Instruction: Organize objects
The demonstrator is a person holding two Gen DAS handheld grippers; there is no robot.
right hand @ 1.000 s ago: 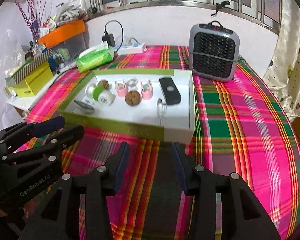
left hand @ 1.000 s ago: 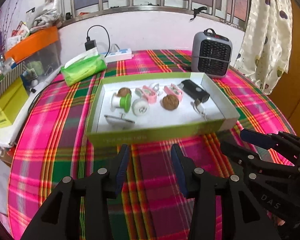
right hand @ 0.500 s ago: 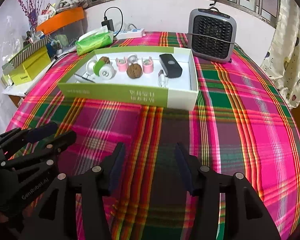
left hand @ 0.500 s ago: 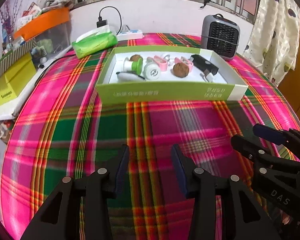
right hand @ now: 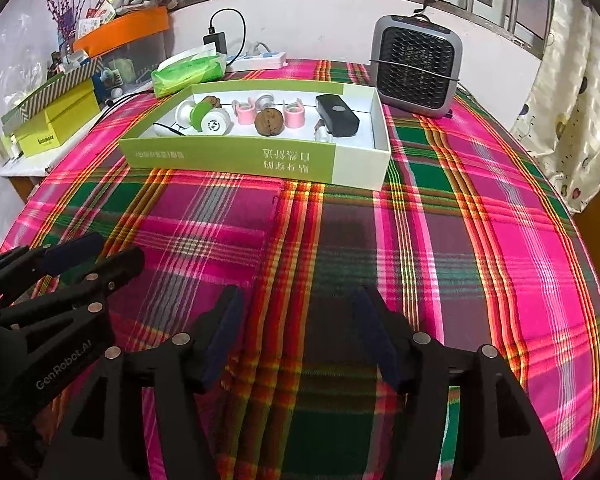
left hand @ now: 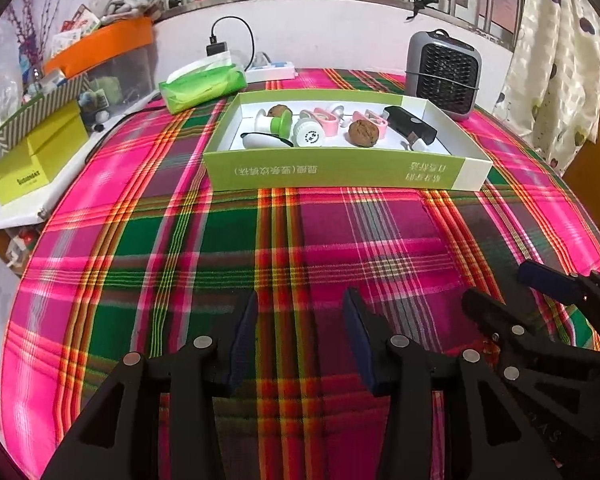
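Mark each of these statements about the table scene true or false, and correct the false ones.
1. Both walnuts lie inside the green box. True.
2. The right gripper holds a pink clip. False: nothing is between its open jaws.
3. The small heater stands on the plaid cloth behind the box. True.
4. The tissue pack lies inside the box. False: it lies outside, on the cloth.
5. The left gripper holds nothing. True.

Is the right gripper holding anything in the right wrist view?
No, the right gripper has its jaws open, having just been opening, with only the plaid tablecloth visible between them.
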